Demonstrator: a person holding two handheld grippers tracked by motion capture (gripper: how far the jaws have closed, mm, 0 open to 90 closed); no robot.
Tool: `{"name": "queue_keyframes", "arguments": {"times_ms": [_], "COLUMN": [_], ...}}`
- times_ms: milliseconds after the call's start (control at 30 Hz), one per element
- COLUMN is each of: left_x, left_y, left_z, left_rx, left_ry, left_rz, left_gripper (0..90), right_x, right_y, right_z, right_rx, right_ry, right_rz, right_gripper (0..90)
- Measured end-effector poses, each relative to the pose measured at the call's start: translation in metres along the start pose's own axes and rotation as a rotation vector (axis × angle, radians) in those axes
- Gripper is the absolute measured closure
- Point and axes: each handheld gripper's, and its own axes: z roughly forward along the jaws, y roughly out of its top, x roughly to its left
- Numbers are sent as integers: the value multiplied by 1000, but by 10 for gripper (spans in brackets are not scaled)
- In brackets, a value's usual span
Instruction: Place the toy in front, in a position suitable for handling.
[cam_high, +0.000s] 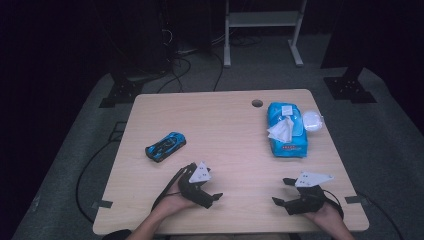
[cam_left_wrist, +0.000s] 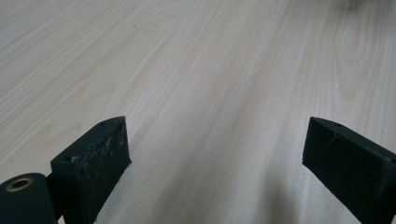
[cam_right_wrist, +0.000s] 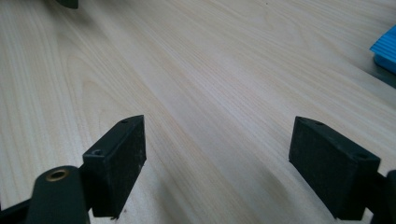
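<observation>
Overhead, pale wood table (cam_high: 225, 130), dim room, seemingly grey carpet, left hand-held gripper (cam_high: 216, 196) and right hand-held gripper (cam_high: 281, 191) wide, empty

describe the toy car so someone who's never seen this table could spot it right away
On the pale wooden table, look at the left half, just beyond the left tongs. The small glossy blue toy car with black trim lies there diagonally, alone. The only other blue thing, a flat wipes packet, lies on the right.
</observation>
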Motion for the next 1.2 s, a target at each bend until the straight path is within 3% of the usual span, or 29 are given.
{"name": "queue_keyframes", "arguments": {"times_ms": [367,400,533,700,767,867,1000,1067,1100,1200], "left_x": [11,13,16,28,39,47,68,87,87,110], "left_y": [3,7,13,22,28,33,40,40,40,35], "left_z": [-7,-13,-21,-35,-44,-48,-60,-68,-68,-76], "left_rx": [6,-17,-35,-24,-1,23,37,25,25,9], "left_ry": [23,41,54,67,96,104,138,143,143,174], "left_rz": [-52,-57,-38,-3,29,37,33,7,7,-56], "left_gripper": [66,67,66,66,67,67,66,67,67,67], "right_x": [0,2,4,4,4,5,5,6,6,8], "right_y": [0,1,3,6,7,8,8,8,8,8], "right_z": [-5,-5,-5,-5,-4,-5,-5,-3,-3,-2], "right_rx": [-37,-32,-30,-35,-24,-28,-26,-19,-19,-13], "right_ry": [2,-1,-6,-8,-1,0,5,9,9,11], "right_rz": [12,4,-6,-2,-5,-11,-9,-11,-11,-18], "right_gripper": [181,181,181,182,182,182,182,183,183,182]}}
